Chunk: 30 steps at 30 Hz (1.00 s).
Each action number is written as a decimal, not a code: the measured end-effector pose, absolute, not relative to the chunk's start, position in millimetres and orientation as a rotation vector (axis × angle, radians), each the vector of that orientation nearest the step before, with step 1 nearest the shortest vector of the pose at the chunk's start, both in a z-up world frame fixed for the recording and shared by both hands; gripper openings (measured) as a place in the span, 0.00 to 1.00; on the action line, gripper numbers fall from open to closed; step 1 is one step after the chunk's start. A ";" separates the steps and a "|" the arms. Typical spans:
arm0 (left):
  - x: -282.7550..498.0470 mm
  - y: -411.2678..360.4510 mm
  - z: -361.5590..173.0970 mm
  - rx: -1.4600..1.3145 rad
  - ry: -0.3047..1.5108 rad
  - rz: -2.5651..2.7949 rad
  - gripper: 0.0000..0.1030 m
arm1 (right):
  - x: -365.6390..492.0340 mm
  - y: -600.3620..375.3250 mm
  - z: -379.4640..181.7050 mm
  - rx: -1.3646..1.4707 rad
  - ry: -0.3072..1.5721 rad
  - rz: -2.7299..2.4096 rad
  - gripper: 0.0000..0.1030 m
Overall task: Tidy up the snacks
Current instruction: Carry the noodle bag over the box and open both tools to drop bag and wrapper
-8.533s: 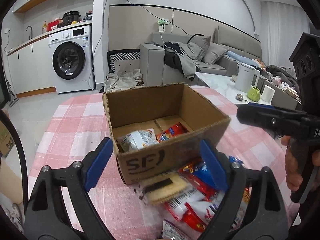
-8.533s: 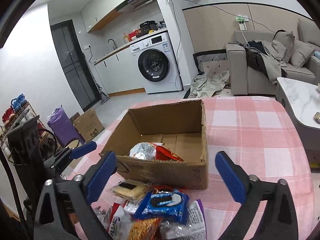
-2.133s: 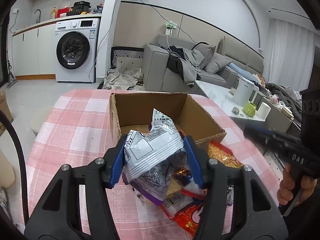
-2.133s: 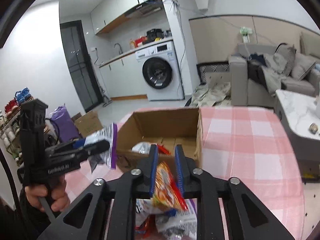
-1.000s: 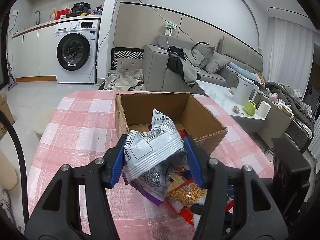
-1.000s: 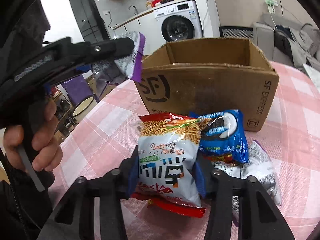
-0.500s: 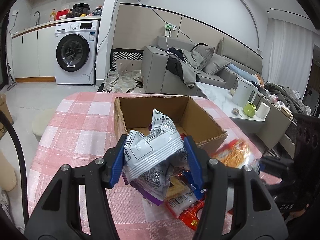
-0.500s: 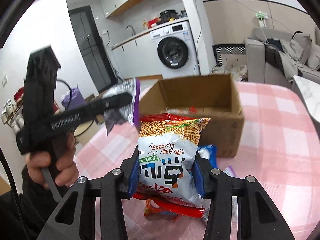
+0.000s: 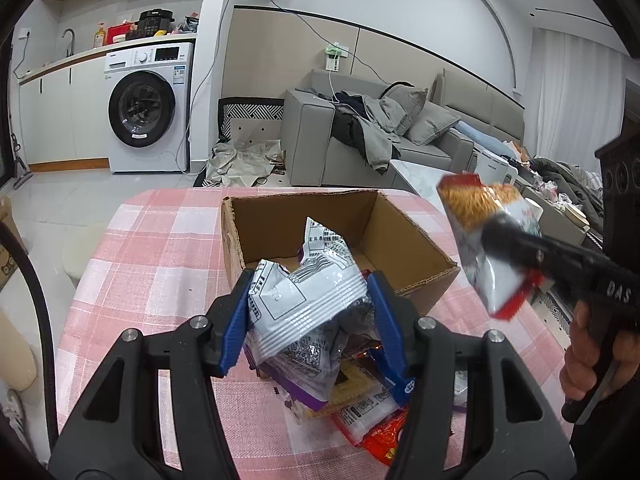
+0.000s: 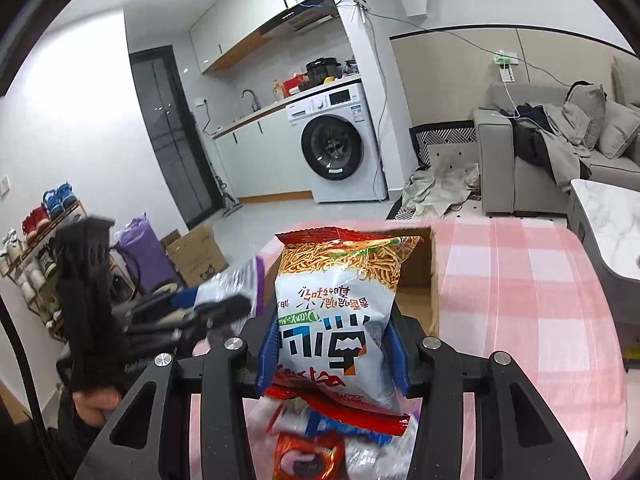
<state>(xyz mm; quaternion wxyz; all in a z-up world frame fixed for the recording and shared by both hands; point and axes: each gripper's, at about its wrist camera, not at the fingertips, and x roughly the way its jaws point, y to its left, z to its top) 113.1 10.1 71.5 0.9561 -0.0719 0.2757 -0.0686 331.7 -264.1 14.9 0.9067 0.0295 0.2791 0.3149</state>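
Just lifted the noodle snack bag off the tabletop, right hand-held gripper pinching it, left hand-held gripper clamping the silver packet, both box-bound next I guess.

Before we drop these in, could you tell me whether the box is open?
Open: the box has no lid or flaps over it, and its floor shows.

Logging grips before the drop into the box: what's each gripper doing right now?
Left gripper: shut on the white-and-purple snack bag.
Right gripper: shut on the noodle snack bag.
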 end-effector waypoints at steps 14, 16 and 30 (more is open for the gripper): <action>137.1 -3.3 63.7 -0.084 0.560 -0.134 0.52 | 396.3 -241.4 -23.3 0.056 0.630 0.605 0.44; 141.1 -6.4 65.5 -0.070 0.551 -0.134 0.52 | 405.0 -240.6 -32.8 0.059 0.650 0.602 0.44; 167.6 2.7 55.1 -0.075 0.557 -0.103 0.52 | 402.5 -239.6 -56.0 0.012 0.740 0.629 0.58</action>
